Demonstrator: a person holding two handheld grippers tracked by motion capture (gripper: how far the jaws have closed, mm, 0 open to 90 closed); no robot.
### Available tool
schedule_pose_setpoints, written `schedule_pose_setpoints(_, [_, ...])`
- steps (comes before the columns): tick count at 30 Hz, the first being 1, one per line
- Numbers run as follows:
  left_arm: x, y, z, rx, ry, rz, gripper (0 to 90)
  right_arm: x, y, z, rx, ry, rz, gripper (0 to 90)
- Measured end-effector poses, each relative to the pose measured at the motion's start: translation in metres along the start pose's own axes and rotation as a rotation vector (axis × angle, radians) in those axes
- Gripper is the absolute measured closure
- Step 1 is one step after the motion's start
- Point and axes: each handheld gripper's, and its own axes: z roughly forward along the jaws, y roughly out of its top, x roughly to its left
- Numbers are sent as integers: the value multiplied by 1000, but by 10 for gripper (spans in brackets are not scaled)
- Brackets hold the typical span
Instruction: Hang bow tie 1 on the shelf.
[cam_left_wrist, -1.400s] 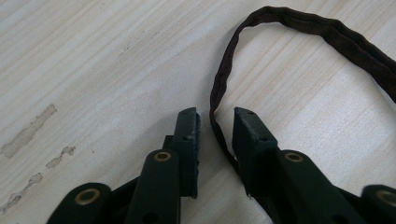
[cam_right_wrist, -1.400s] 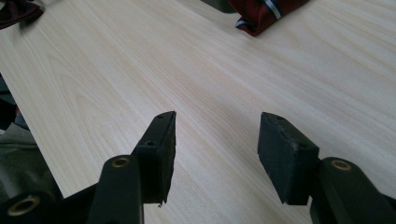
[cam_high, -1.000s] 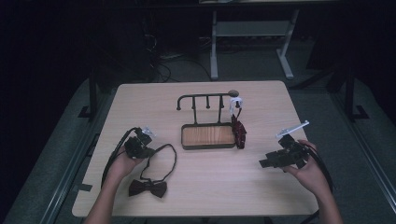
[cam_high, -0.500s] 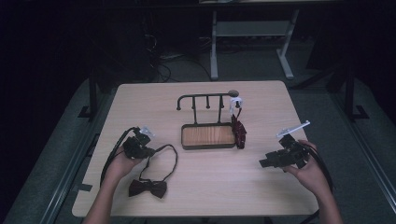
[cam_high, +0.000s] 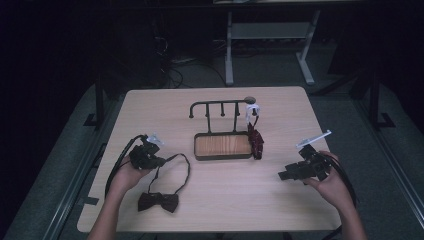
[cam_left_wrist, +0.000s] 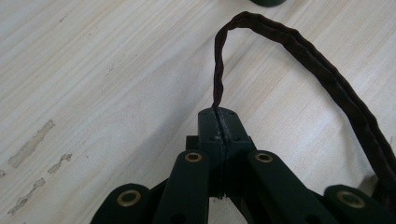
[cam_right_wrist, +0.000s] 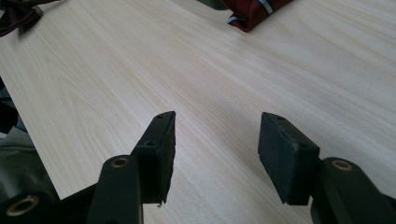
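A dark bow tie (cam_high: 158, 201) lies near the table's front left, and its thin neck strap (cam_high: 186, 170) loops up from it. My left gripper (cam_high: 159, 161) is shut on that strap (cam_left_wrist: 218, 84), which rises from between the closed jaws and arcs off to the right. A black hanger stand (cam_high: 222, 131) with a wooden base sits mid-table. A dark red necktie (cam_high: 256, 141) hangs from its right end, and its tip (cam_right_wrist: 252, 11) rests on the wood. My right gripper (cam_high: 284, 174) hovers open over bare table at the right, and nothing sits between its pads (cam_right_wrist: 163, 140).
The light wooden table (cam_high: 225, 200) has open room between the stand and the front edge. A white tag (cam_high: 252, 108) hangs at the stand's right end. Beyond the table stand a dark floor, cables and a white desk frame (cam_high: 270, 35).
My left gripper has shifted slightly with the strap in it, so the loop sits a little differently. The right gripper has stayed put.
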Motion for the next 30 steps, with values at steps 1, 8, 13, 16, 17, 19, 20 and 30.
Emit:
schedule_pose_setpoints(1, [-1, 0, -1, -5, 1, 2, 897, -1, 0, 1, 2, 1, 4, 463])
schedule_pose_setpoints(8, [-6, 3, -10, -4, 2, 30, 897, -2, 0, 2, 2, -1, 8, 463])
schedule_pose_setpoints(13, [-12, 10, -18, -12, 7, 58, 897, -4, -1, 2, 11, 2, 7, 464])
schedule_pose_setpoints(16, [-14, 13, -21, -9, 6, 67, 897, -4, -1, 3, 12, 3, 10, 464])
schedule_pose_setpoints(17, [-15, 16, -24, -1, 11, 83, 897, -5, -1, 3, 9, 3, 8, 463])
schedule_pose_setpoints(19, [-15, 17, -26, -4, 10, 86, 897, -5, -1, 2, 8, 1, 11, 463])
schedule_pose_setpoints(20, [-16, 19, -29, -10, 2, 88, 897, -6, -2, 1, 4, 0, 5, 463])
schedule_pose_setpoints(30, [-17, 30, -53, -32, -18, 120, 897, -5, -2, 1, 4, -4, 4, 463])
